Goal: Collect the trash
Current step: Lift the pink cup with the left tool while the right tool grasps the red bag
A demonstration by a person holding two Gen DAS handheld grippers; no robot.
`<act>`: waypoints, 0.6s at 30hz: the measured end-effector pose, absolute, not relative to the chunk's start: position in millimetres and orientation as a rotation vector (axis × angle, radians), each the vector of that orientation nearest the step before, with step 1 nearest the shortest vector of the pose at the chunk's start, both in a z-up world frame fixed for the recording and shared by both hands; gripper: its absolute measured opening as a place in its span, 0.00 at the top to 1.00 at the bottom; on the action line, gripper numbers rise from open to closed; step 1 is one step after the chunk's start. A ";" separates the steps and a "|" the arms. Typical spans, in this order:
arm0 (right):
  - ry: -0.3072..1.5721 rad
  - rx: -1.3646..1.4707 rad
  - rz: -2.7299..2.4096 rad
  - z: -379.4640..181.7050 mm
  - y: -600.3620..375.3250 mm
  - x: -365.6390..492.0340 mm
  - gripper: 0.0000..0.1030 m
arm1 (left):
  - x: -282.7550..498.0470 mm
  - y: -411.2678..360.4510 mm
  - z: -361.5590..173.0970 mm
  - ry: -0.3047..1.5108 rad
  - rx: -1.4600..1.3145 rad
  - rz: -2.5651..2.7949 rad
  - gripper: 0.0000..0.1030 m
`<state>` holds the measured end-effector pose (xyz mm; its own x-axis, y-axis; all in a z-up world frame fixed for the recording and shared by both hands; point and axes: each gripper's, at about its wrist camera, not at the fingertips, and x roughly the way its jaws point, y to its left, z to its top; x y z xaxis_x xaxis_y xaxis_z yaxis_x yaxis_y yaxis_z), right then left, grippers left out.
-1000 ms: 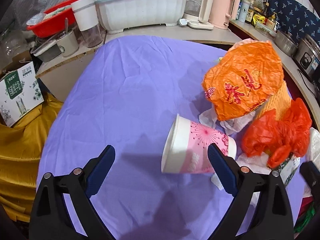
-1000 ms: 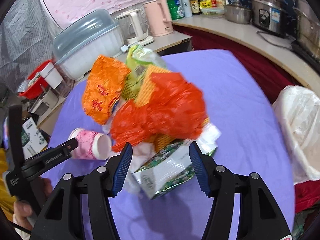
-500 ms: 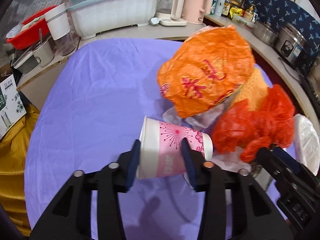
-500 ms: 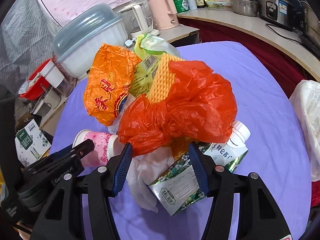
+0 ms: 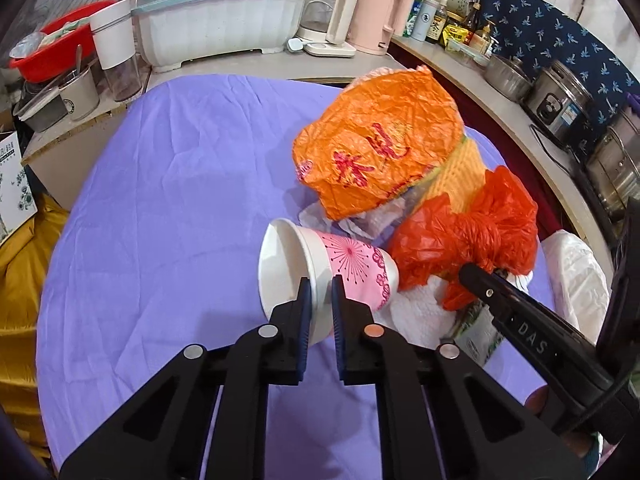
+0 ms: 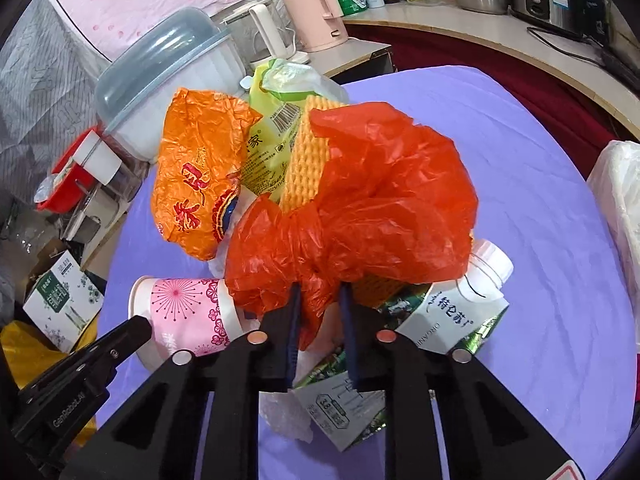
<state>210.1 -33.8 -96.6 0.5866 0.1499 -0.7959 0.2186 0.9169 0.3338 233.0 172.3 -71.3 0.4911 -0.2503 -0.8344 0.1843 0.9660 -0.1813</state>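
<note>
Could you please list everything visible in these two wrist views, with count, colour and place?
paper cup: one, pink and white, on its side on the table.
orange bag: one, crumpled, top of the pile.
red plastic bag: one, over the pile.
milk carton: one, green and white, lying under the red bag.
yellow foam net: one, within the pile.
tablecloth: one, purple.
dish cover box: one, white with blue-grey lid, counter behind.
pink kettle: one, counter.
left gripper: black, jaws closing on the cup's rim.
right gripper: black, jaws closing on the red bag.
</note>
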 end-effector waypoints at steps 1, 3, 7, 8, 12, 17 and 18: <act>0.946 0.427 -0.045 -95.0 -36.2 206.9 0.88 | 230.0 171.5 -70.1 1.024 -0.073 -0.266 0.92; 0.930 0.428 -0.047 -89.1 -41.1 199.4 0.90 | 223.2 169.2 -65.4 1.017 -0.072 -0.271 0.93; 0.884 0.412 -0.063 -70.8 -48.0 184.8 0.91 | 211.3 163.4 -51.9 0.991 -0.066 -0.281 0.95; 0.869 0.409 -0.068 -65.2 -50.4 180.9 0.91 | 208.7 162.0 -49.0 0.986 -0.064 -0.282 0.97; 0.818 0.416 -0.081 -42.9 -65.3 164.5 0.91 | 197.5 154.0 -35.2 0.959 -0.054 -0.280 0.97; 0.760 0.432 -0.110 -19.0 -88.9 137.5 0.91 | 182.4 140.2 -15.6 0.920 -0.038 -0.298 0.97; 0.749 0.433 -0.120 -15.1 -94.2 131.1 0.91 | 178.7 135.9 -11.5 0.912 -0.034 -0.304 0.97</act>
<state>131.1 -94.2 -15.1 0.7304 0.0467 -0.6815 0.2574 0.9053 0.3378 178.7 135.9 -11.5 0.5728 -0.2733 -0.7728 0.2446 0.9568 -0.1571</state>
